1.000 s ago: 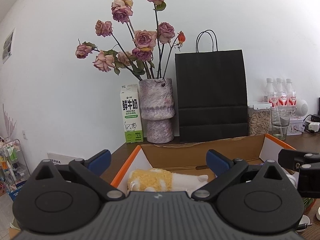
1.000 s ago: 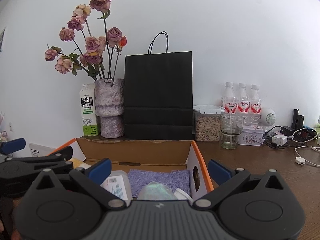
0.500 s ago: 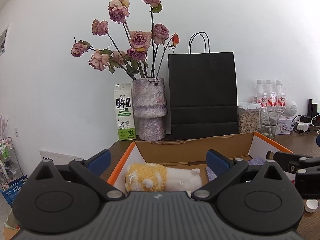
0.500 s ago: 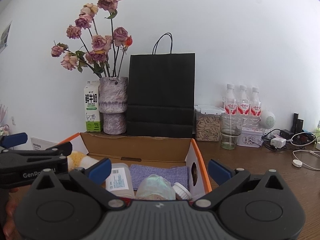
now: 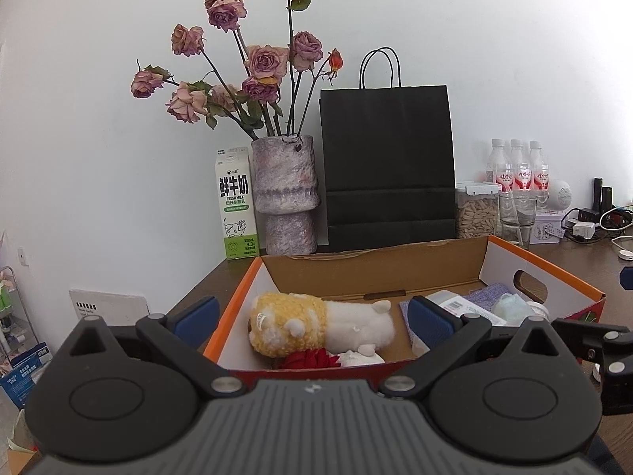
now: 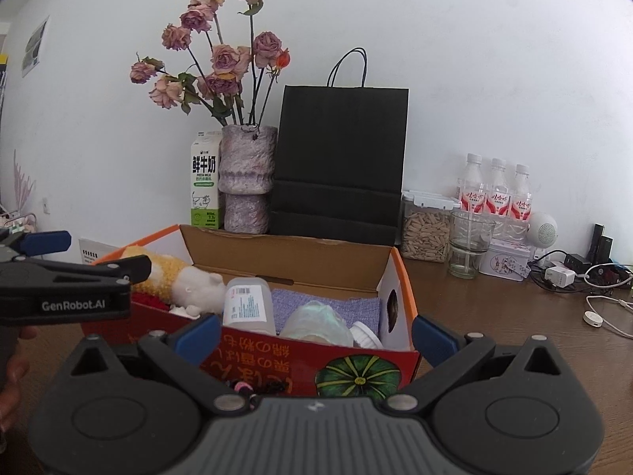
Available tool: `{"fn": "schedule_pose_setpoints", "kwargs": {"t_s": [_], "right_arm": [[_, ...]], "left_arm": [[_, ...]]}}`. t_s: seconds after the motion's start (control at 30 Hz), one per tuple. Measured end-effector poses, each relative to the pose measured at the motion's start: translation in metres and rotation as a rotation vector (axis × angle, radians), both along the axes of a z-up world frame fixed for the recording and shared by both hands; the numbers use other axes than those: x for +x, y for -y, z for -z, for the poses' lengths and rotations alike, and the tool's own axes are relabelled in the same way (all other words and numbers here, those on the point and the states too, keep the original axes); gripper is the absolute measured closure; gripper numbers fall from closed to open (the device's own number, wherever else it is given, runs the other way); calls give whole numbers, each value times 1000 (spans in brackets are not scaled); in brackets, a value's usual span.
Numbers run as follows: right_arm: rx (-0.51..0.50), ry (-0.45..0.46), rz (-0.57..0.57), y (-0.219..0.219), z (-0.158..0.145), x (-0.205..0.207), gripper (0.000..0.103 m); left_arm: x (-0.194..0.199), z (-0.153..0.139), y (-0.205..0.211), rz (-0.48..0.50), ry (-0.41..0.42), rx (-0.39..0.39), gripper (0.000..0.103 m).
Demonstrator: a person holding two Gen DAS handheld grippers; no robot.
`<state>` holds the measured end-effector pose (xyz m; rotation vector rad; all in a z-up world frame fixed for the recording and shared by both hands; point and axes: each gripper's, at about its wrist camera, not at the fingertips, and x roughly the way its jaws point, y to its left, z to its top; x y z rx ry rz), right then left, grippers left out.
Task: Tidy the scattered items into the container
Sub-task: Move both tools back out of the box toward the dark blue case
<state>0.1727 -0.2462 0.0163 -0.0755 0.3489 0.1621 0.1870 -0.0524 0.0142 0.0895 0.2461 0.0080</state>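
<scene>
My left tongs (image 5: 312, 316) are spread wide with nothing between the blue pads, and my right tongs (image 6: 316, 330) are spread and empty too. Both sit low on the near side of the cardboard box (image 6: 300, 251), looking over its front wall.

Just ahead of the left tongs, inside the box, lies the plush toy (image 5: 316, 328) on its side, with something red (image 5: 310, 358) tucked against the front wall below it. Ahead of the right tongs the clear bottle (image 6: 247, 303), the purple cloth (image 6: 336, 306), a pale crumpled wrapper (image 6: 316, 320) and a white cap (image 6: 366, 340) are already in the box.

Directly under the right tongs, outside the box, a small dark and pink thing (image 6: 257, 388) lies on the counter (image 6: 514, 316) against the printed wall (I cannot tell what it is). I judge it the piece left to collect.

The risks: reaching for it so close to the wall, a pad may catch the cardboard and shove the box back toward the vase (image 6: 247, 182) and black bag (image 6: 340, 162). My left tongs also hover close at the right tongs' left, so a sideways sweep could knock them together. Farther right, the glass (image 6: 470, 243) and cables (image 6: 605, 304) stand well apart.
</scene>
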Motion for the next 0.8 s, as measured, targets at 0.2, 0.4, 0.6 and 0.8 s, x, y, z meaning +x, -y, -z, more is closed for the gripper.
{"fn": "schedule_pose_setpoints", "kwargs": {"t_s": [0.2, 0.4, 0.6, 0.8], "right_arm": [[59, -32, 35, 23, 9, -20, 0], [80, -86, 43, 37, 17, -42, 0], [94, -148, 12, 33, 19, -59, 0], [99, -207, -75, -1, 13, -66, 0]], "left_arm": [[-9, 3, -8, -17, 2, -7, 0], [-26, 9, -17, -51, -16, -4, 0], [-49, 13, -26, -78, -58, 0, 0], [-70, 13, -33, -81, -100, 23, 0]]}}
